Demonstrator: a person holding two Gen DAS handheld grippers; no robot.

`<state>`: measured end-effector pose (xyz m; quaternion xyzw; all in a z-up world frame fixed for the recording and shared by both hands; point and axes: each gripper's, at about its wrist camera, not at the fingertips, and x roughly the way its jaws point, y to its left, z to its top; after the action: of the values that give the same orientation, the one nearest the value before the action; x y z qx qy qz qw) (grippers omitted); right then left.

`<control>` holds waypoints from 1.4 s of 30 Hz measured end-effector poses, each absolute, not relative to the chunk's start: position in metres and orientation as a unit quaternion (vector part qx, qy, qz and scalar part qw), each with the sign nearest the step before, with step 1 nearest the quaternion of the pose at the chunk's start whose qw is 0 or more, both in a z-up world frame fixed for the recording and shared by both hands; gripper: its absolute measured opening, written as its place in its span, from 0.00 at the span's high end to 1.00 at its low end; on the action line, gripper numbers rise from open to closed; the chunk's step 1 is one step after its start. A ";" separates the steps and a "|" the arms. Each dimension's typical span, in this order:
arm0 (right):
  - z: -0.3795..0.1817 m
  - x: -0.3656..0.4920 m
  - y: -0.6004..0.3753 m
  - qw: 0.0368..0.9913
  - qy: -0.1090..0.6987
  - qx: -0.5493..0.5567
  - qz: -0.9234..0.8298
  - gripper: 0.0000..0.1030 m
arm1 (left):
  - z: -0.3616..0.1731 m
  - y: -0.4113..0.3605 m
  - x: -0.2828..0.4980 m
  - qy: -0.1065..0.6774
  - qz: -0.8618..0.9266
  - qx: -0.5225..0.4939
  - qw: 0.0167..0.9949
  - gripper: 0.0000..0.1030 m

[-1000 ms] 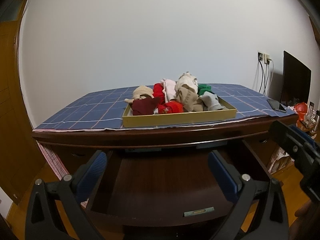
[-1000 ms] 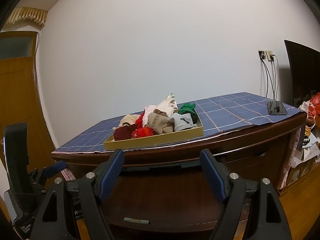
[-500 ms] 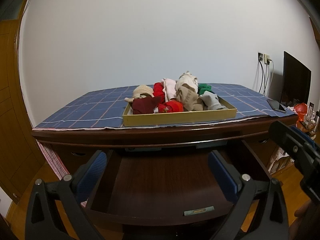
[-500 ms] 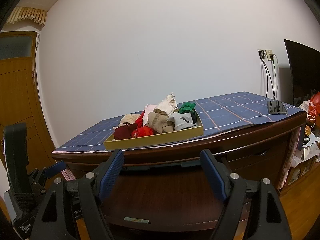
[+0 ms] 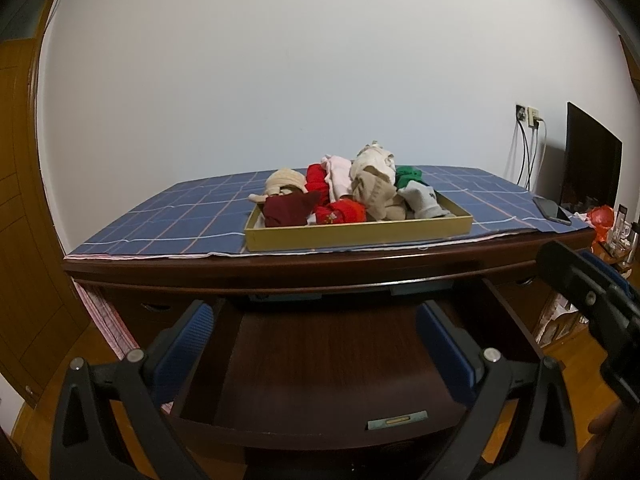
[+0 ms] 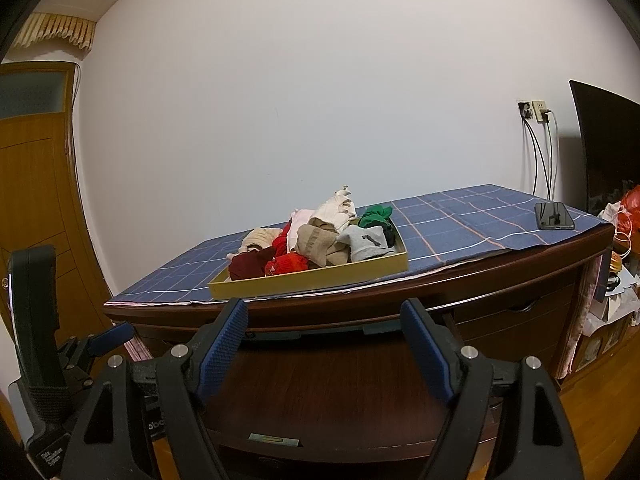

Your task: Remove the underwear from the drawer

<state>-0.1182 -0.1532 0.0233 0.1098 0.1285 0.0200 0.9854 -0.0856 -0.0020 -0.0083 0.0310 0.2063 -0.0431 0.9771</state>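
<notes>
Almost nothing has moved over the last second: our left gripper (image 5: 314, 330) and right gripper (image 6: 324, 330) still hover with jaws wide and empty over the open drawer (image 5: 320, 356), whose visible floor is bare. The underwear (image 5: 356, 196) lies heaped in the yellow tray (image 5: 360, 232) on the far dresser top, on the checked cloth (image 5: 180, 216). We judge it light, soft and limp, best pinched at a raised fold atop the pile.

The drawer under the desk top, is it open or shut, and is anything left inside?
Open. The drawer is pulled out toward the cameras, and its visible dark wood floor looks bare. The underwear sits piled in the yellow tray on top.
</notes>
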 end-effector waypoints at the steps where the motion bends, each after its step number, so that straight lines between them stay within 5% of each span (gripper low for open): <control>1: 0.023 -0.118 -0.153 0.985 0.129 0.110 0.020 0.22 | -0.008 -0.002 -0.085 0.207 -0.043 0.031 0.977 0.00; 42: 0.033 -0.128 -0.157 0.987 0.112 0.111 0.025 0.21 | 0.005 -0.003 -0.097 0.185 -0.054 0.033 0.981 0.00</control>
<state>-0.1278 -0.1566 0.0327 0.1110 0.1120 0.0251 0.9872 -0.0971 -0.0035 0.0048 0.0332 0.1845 -0.0544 0.9808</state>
